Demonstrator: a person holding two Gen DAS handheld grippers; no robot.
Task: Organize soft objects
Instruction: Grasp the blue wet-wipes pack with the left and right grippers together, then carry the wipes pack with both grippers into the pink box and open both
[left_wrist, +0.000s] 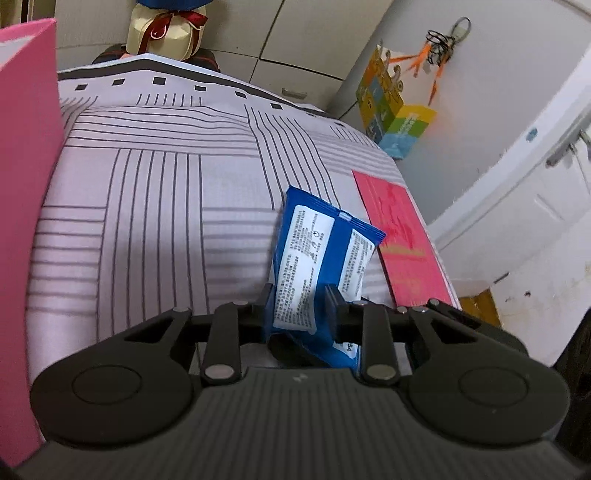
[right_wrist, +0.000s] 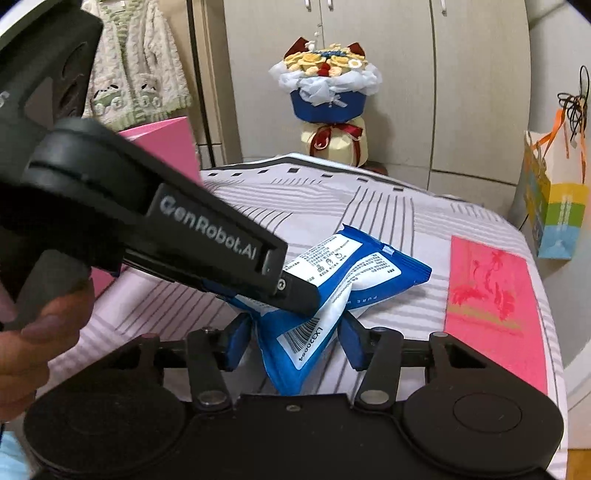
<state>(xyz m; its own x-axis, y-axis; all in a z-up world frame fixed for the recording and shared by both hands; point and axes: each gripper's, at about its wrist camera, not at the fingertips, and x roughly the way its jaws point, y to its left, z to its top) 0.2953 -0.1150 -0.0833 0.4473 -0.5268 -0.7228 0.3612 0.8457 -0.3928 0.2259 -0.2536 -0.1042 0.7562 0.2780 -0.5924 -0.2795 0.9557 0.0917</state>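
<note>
A blue wet-wipe pack with white printed labels lies crumpled over the striped bedsheet. My left gripper is shut on it, its blue pads pinching the pack's near part. In the right wrist view the left gripper reaches in from the left, held by a person's hand, and clamps the pack across its middle. My right gripper straddles the pack's barcode end, and both blue pads touch its sides.
A pink box stands at the bed's left edge. A red envelope lies flat at the right edge. Beyond the bed stand a bouquet and cupboards; a colourful gift bag hangs at the right.
</note>
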